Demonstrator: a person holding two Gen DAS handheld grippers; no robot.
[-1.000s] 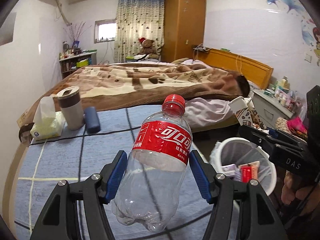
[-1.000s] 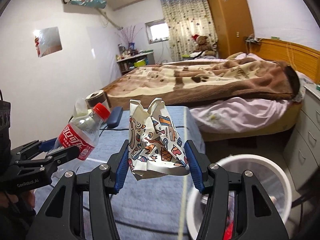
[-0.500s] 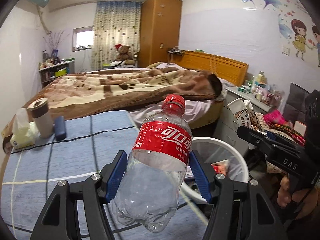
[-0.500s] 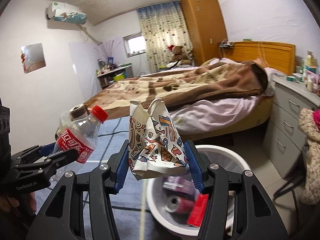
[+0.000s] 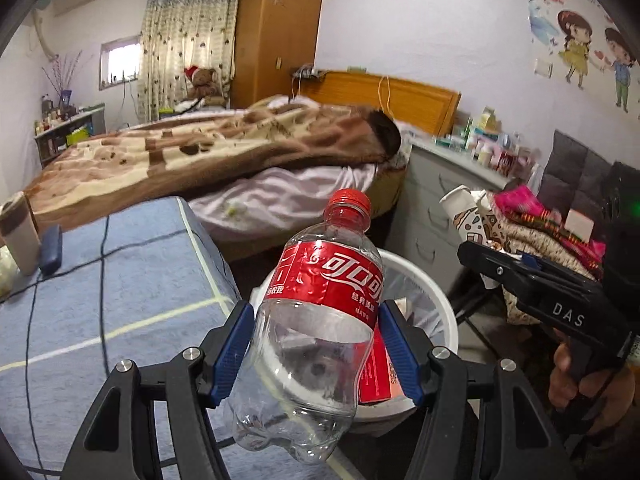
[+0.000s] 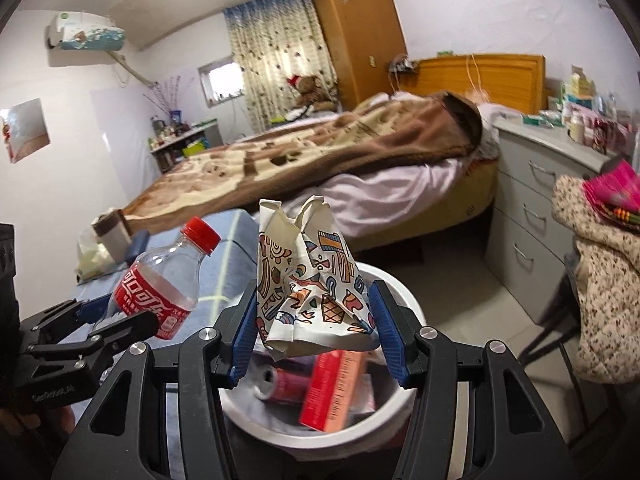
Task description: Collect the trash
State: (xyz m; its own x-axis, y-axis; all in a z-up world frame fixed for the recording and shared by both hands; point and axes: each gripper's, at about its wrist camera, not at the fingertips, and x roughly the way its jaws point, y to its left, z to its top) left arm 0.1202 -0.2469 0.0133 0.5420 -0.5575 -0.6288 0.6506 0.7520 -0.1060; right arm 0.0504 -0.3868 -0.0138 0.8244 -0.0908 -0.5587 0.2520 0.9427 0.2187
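My left gripper (image 5: 316,354) is shut on an empty clear cola bottle (image 5: 316,320) with a red label and cap; it also shows in the right wrist view (image 6: 160,292). My right gripper (image 6: 316,330) is shut on a crushed patterned paper cup (image 6: 310,280), also seen in the left wrist view (image 5: 470,216). Both are held over a white trash bin (image 6: 396,404), (image 5: 436,300) that holds a red box (image 6: 334,392), a can (image 6: 280,382) and other trash.
A blue-clothed table (image 5: 100,300) lies to the left with a tumbler (image 5: 18,232) and a dark blue case (image 5: 50,248). A bed (image 6: 340,148) is behind the bin. A grey drawer unit (image 6: 532,204) and a chair with clothes (image 6: 604,280) stand to the right.
Both grippers have swung right from over the table to above the trash bin, still holding the bottle and the cup. The bin now sits directly below them.
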